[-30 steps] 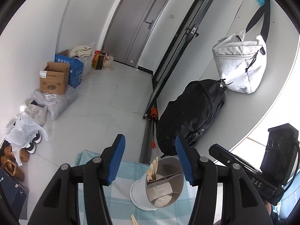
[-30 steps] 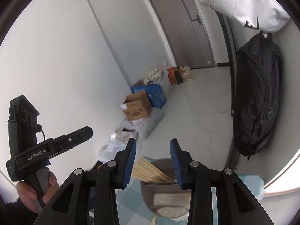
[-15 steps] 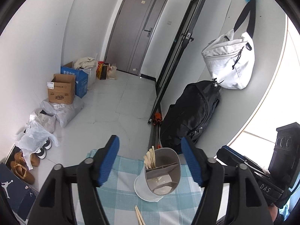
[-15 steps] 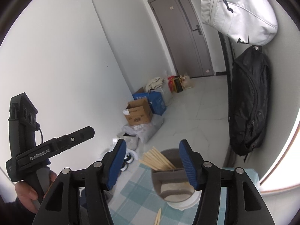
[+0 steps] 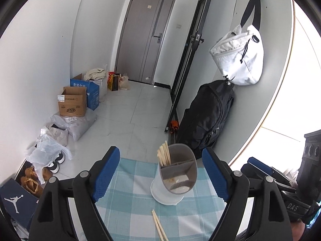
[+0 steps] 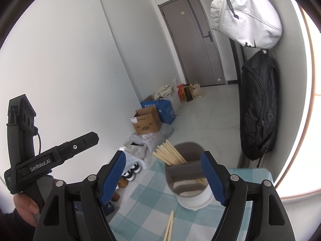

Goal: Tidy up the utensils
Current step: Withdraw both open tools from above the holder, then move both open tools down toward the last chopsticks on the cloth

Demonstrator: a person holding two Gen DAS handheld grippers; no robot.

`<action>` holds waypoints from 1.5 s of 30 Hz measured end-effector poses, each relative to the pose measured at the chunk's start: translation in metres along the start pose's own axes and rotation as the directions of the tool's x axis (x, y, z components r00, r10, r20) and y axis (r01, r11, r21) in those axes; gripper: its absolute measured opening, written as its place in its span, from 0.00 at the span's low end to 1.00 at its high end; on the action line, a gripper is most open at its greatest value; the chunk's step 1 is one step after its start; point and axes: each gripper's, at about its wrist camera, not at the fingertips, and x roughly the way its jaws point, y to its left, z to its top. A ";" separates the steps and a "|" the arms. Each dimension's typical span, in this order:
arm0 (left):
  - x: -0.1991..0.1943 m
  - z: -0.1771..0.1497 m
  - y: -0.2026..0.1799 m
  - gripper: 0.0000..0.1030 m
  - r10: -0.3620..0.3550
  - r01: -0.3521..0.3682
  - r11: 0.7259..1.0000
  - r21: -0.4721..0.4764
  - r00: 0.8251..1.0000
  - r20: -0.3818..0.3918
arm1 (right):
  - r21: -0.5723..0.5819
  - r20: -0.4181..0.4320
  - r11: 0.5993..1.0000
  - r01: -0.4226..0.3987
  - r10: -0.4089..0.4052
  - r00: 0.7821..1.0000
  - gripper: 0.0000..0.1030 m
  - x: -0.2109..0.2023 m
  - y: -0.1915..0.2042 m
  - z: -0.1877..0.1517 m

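A grey divided utensil holder [image 5: 177, 172] [image 6: 187, 175] stands on a white base on the blue-checked tablecloth [image 5: 130, 196] [image 6: 146, 217]. Several wooden chopsticks [image 5: 165, 155] [image 6: 167, 154] stick up from its left compartment. A loose pair of chopsticks [image 5: 159, 228] [image 6: 169, 229] lies on the cloth in front of it. My left gripper [image 5: 161, 173] hangs short of the holder, its jaws opening with nothing between them. My right gripper [image 6: 165, 177] is likewise back from the holder, its jaws opening and empty.
The table ends just beyond the holder, with tiled floor [image 5: 130, 116] below. Cardboard boxes [image 5: 73, 102], bags and shoes [image 5: 32, 178] line the left wall. A black backpack [image 5: 206, 118] and a white bag [image 5: 238, 60] hang at the right. A hand [image 6: 25, 205] holds the left gripper's handle.
Both grippers have drawn back from the holder and their jaws have widened. More of the tablecloth and the loose chopsticks have come into view.
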 end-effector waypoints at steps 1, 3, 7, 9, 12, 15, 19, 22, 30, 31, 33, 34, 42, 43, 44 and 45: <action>0.000 -0.003 0.000 0.79 0.005 -0.005 1.000 0.000 1.000 -0.004 | -0.003 0.000 1.000 0.002 -0.002 1.000 0.78 -0.002 0.000 -0.005; 0.000 -0.011 -0.001 0.79 0.014 -0.014 1.000 0.004 1.000 -0.010 | -0.008 -0.004 1.000 0.011 -0.011 1.000 0.81 -0.003 0.000 -0.013; 0.001 -0.028 -0.001 0.79 0.028 -0.028 0.999 0.021 0.999 -0.019 | -0.014 -0.015 1.000 0.023 -0.023 1.000 0.84 -0.004 -0.004 -0.031; 0.002 -0.036 -0.001 0.79 0.035 -0.034 0.999 0.026 0.999 -0.015 | -0.018 -0.020 0.999 0.026 -0.026 0.999 0.86 -0.003 -0.006 -0.039; 0.006 -0.050 -0.001 0.79 0.063 -0.063 0.997 0.035 0.998 -0.011 | -0.023 -0.033 0.999 0.036 -0.037 0.999 0.89 0.001 -0.008 -0.053; 0.011 -0.063 0.002 0.79 0.093 -0.092 0.995 0.038 0.996 -0.007 | -0.020 -0.058 0.999 0.046 -0.047 0.997 0.90 0.005 -0.012 -0.069; 0.021 -0.079 0.008 0.79 0.116 -0.115 0.993 0.039 0.993 -0.023 | -0.019 -0.100 0.998 0.056 -0.058 0.993 0.90 0.016 -0.016 -0.088; 0.034 -0.091 0.017 0.79 0.109 -0.108 0.994 0.006 0.992 -0.061 | -0.046 -0.155 0.997 0.059 -0.066 0.986 0.90 0.030 -0.017 -0.101; 0.064 -0.113 0.046 0.79 0.108 -0.121 0.991 -0.056 0.973 -0.203 | -0.077 -0.376 0.995 0.063 -0.088 0.922 0.85 0.081 -0.019 -0.133; 0.066 -0.113 0.050 0.79 0.115 -0.131 0.989 -0.064 0.970 -0.213 | -0.089 -0.403 0.994 0.057 -0.089 0.911 0.78 0.089 -0.018 -0.136; 0.068 -0.115 0.056 0.79 0.127 -0.149 0.985 -0.086 0.966 -0.226 | -0.111 -0.448 0.993 0.049 -0.094 0.889 0.71 0.102 -0.013 -0.142; 0.069 -0.114 0.061 0.79 0.129 -0.157 0.982 -0.104 0.964 -0.234 | -0.125 -0.477 0.991 0.044 -0.099 0.873 0.65 0.112 -0.011 -0.146; 0.069 -0.113 0.089 0.79 0.162 -0.209 0.963 -0.171 0.953 -0.255 | -0.162 -0.620 0.987 0.004 -0.105 0.777 0.28 0.165 0.001 -0.166; 0.068 -0.114 0.093 0.79 0.158 -0.212 0.958 -0.193 0.952 -0.262 | -0.167 -0.634 0.986 0.001 -0.108 0.765 0.28 0.170 0.002 -0.168; 0.068 -0.114 0.095 0.79 0.159 -0.217 0.954 -0.205 0.951 -0.266 | -0.179 -0.646 0.984 -0.001 -0.117 0.754 0.27 0.175 0.005 -0.170; 0.068 -0.113 0.095 0.79 0.162 -0.222 0.952 -0.211 0.950 -0.268 | -0.197 -0.653 0.980 0.002 -0.133 0.746 0.27 0.178 0.007 -0.171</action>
